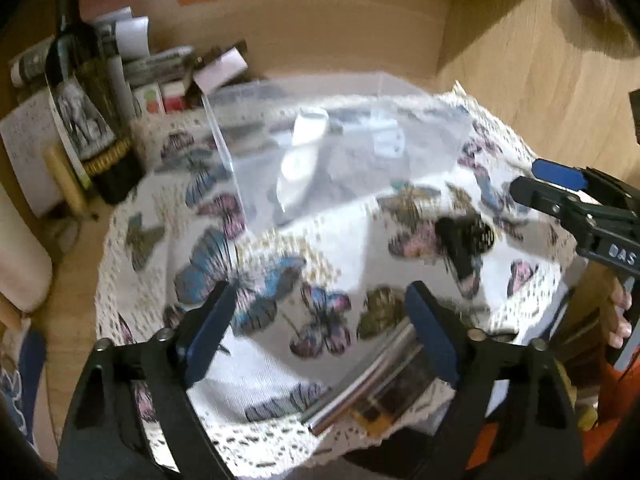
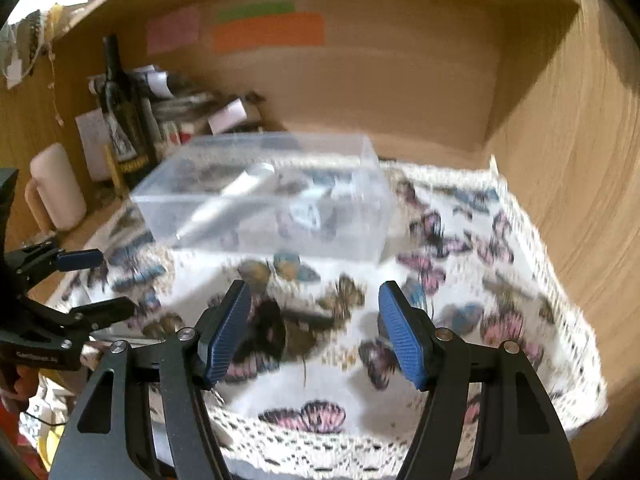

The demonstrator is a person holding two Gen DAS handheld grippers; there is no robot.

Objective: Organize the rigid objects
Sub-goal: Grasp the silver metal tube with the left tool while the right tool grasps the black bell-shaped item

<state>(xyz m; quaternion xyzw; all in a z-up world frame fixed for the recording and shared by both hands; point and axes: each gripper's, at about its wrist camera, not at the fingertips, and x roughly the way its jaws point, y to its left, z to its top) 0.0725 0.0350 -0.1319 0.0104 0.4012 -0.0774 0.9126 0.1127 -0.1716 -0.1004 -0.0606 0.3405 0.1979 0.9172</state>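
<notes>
A clear plastic box (image 1: 320, 144) (image 2: 272, 196) stands on the butterfly cloth (image 1: 280, 264) (image 2: 460, 320) and holds a white tube-like object (image 1: 300, 156) (image 2: 236, 196) and other small items. A black object (image 1: 464, 236) (image 2: 272, 324) lies on the cloth in front of the box. A metal-edged flat object (image 1: 372, 376) lies by the left gripper's right finger. My left gripper (image 1: 320, 320) is open and empty above the cloth; it also shows in the right wrist view (image 2: 92, 280). My right gripper (image 2: 316, 320) is open and empty above the black object; it also shows in the left wrist view (image 1: 552, 184).
A dark wine bottle (image 1: 80, 92) (image 2: 124, 120), stacked papers and small boxes (image 1: 160, 72) crowd the back left. A pale pink cylinder (image 2: 56, 188) stands at the left. Wooden shelf walls (image 2: 560, 160) close in behind and at the right.
</notes>
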